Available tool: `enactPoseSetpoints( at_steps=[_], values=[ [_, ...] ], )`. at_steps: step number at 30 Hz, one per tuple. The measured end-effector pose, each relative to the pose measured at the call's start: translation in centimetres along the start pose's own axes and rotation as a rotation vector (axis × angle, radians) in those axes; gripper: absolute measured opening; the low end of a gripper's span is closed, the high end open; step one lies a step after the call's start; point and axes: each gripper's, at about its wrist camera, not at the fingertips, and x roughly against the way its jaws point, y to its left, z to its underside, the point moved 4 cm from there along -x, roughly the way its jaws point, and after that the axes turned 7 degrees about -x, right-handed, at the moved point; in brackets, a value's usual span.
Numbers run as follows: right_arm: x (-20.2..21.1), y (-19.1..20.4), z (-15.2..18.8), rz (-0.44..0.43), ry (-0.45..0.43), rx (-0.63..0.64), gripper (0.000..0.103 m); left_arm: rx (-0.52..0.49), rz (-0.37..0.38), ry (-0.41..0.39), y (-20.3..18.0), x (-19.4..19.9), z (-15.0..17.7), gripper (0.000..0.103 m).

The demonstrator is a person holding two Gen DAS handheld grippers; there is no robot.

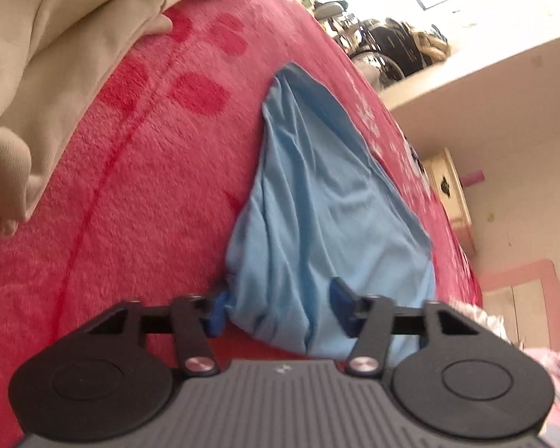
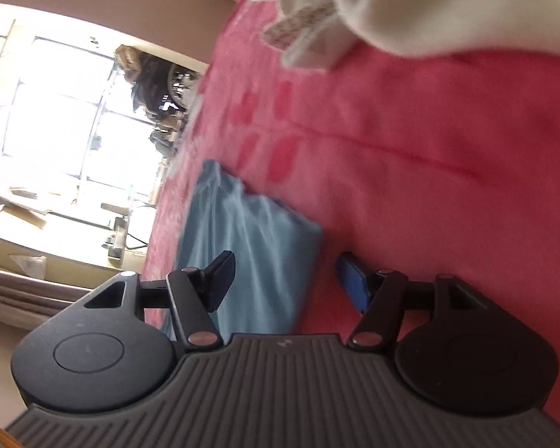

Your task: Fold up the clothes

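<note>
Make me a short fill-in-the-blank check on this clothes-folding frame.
1. The light blue garment lies on a blanket coloured ____.
2. In the left wrist view, the folded beige cloth lies to the ____ of the garment.
3. The right gripper has its jaws ____, straddling an edge of the garment.
4. Daylight enters through a ____ beyond the bed.

Missing words: red; left; open; window
</note>
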Motion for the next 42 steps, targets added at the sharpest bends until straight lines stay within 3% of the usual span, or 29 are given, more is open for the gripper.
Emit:
enactPoseSetpoints(
  at_steps=[2, 4, 5, 8, 12, 19, 24, 26, 28, 31, 33, 35, 39, 42],
  values=[
    [-0.9, 0.5, -0.4, -0.003, -0.003, 0.028, 0.056, 0.006, -0.010, -0.003, 0.1, -0.7, -0.2, 0.014],
    [-1.7, 1.1, -0.5, 0.010, 0.012, 0.059, 0.031, 0.015, -0.012, -0.010, 0.2, -1.1, -0.4, 0.010],
    [-2.2, 1.2, -0.5, 0.018, 0.029, 0.070, 0.013, 0.023, -0.009, -0.019, 0.2, -1.0, -0.5, 0.009],
    [-2.1, 1.8, -0.3, 0.042, 0.031, 0.114, 0.005, -0.007, 0.000, -0.058, -0.3, 0.5, -0.8, 0.007],
    [0.4, 2.7, -0.8, 0.048, -0.031, 0.141, 0.004, -0.067, 0.029, -0.087, -1.3, 3.2, -0.7, 0.006],
    [8.7, 2.5, 0.0, 0.055, -0.014, 0.173, 0.004, -0.205, 0.110, -0.057, -2.4, 10.3, 1.5, 0.006],
    [17.2, -0.8, 2.1, 0.125, 0.054, 0.148, 0.004, -0.262, 0.105, 0.081, 0.8, 16.6, 6.9, 0.006],
    [19.5, -3.0, 3.3, 0.192, 0.084, 0.132, 0.004, -0.277, 0.082, 0.151, 2.6, 17.0, 9.8, 0.006],
    [20.8, -6.1, 4.3, 0.243, 0.122, 0.079, 0.004, -0.292, 0.059, 0.222, 4.5, 17.3, 12.7, 0.006],
    [20.4, -11.4, 5.3, 0.268, 0.199, -0.031, 0.004, -0.336, -0.006, 0.250, 6.9, 16.6, 14.6, 0.007],
    [21.2, -13.3, 5.3, 0.204, 0.183, -0.141, 0.004, -0.323, 0.000, 0.244, 7.8, 17.3, 14.5, 0.014],
    [22.0, -13.4, 5.2, 0.187, 0.161, -0.161, 0.008, -0.309, 0.000, 0.221, 8.4, 18.5, 14.0, 0.026],
    [24.5, -13.0, 5.6, 0.213, 0.075, -0.166, 0.018, -0.327, -0.050, 0.168, 9.1, 20.9, 13.2, 0.033],
    [27.1, -11.7, 6.3, 0.234, -0.029, -0.092, 0.021, -0.425, -0.032, 0.152, 7.6, 21.3, 13.6, 0.040]
  ],
)
